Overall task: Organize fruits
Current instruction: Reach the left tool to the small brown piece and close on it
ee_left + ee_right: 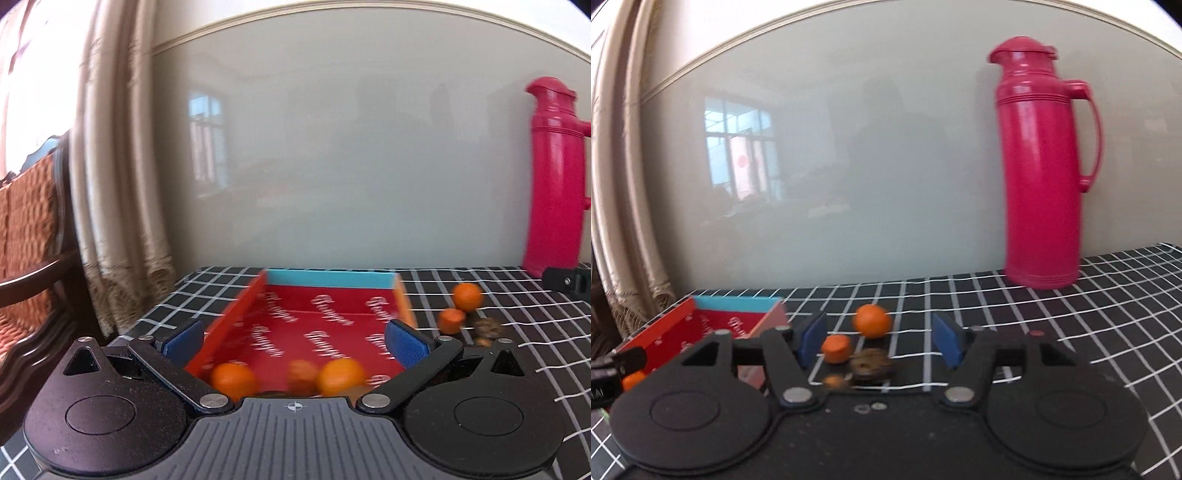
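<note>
A red box (pixel 321 314) with a blue far wall lies open on the checked tablecloth; it also shows at the left of the right wrist view (pixel 683 328). Two oranges (pixel 232 380) (pixel 341 376) and a blurred orange piece (pixel 301 374) lie at its near end. My left gripper (pixel 295 339) is open and empty over the box. To the right of the box lie an orange (pixel 872 320), an orange stub (pixel 836 349), a brown walnut-like thing (pixel 871 365) and a small blurred piece (pixel 834 382). My right gripper (pixel 879 341) is open around them, empty.
A tall pink thermos (pixel 1043 166) stands at the back right against the glossy wall. A curtain (pixel 110 184) and a wooden chair (pixel 33 240) are left of the table. The black checked cloth (pixel 1071 332) covers the table.
</note>
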`<state>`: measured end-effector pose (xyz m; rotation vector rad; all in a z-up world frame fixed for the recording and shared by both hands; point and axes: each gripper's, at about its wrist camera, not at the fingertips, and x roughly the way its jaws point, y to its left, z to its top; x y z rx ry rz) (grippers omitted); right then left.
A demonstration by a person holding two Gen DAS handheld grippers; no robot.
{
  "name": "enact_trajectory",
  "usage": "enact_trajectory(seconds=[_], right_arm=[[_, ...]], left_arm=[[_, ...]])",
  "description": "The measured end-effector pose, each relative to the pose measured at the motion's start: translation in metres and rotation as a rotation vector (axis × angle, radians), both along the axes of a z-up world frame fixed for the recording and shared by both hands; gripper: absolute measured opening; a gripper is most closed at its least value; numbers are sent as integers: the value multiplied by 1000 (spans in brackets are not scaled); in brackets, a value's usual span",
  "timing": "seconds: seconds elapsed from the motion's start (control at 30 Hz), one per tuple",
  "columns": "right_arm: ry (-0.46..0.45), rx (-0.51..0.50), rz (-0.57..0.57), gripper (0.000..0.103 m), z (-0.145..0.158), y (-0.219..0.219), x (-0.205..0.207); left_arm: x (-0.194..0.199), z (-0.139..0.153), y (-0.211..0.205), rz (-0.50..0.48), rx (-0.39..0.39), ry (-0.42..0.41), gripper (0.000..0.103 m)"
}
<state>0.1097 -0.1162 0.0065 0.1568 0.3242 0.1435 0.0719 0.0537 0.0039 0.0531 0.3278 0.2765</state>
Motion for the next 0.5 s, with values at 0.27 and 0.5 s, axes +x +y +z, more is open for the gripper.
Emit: enact_trajectory(seconds=[0.27,0.5], right_arm=[[21,-14,-64,62,-5,-40,1],[56,-32,-166,62,-13,-74,12]], left_arm=[[15,-4,-54,-121,21,19,103],[26,-8,-83,-175,2,33,103]])
